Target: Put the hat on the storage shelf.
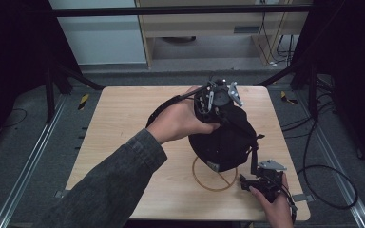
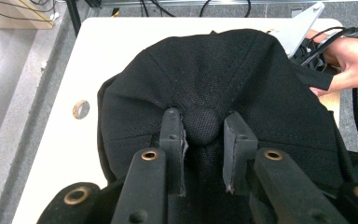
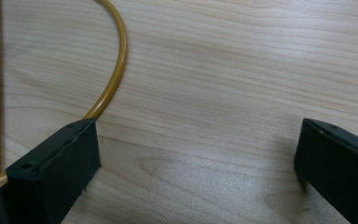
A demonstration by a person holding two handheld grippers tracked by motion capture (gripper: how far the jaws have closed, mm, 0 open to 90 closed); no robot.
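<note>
High view: the left gripper (image 1: 217, 97) holds the black fabric cap (image 1: 228, 140) over the gold wire ring stand (image 1: 214, 183) near the wooden bench's (image 1: 123, 142) front edge. Left gripper view: its jaws pinch the cap's crown button (image 2: 203, 125). Right gripper view: the right gripper (image 3: 196, 163) rests spread beside the stand; seating the cap is probably still left.

My light wooden square table (image 1: 123, 123) stands on a grey floor (image 1: 19, 156) between metal rails (image 1: 28, 156). Beyond it I see a pale wooden cabinet (image 1: 209, 23), with black cables (image 1: 323, 175) trailing alongside.
</note>
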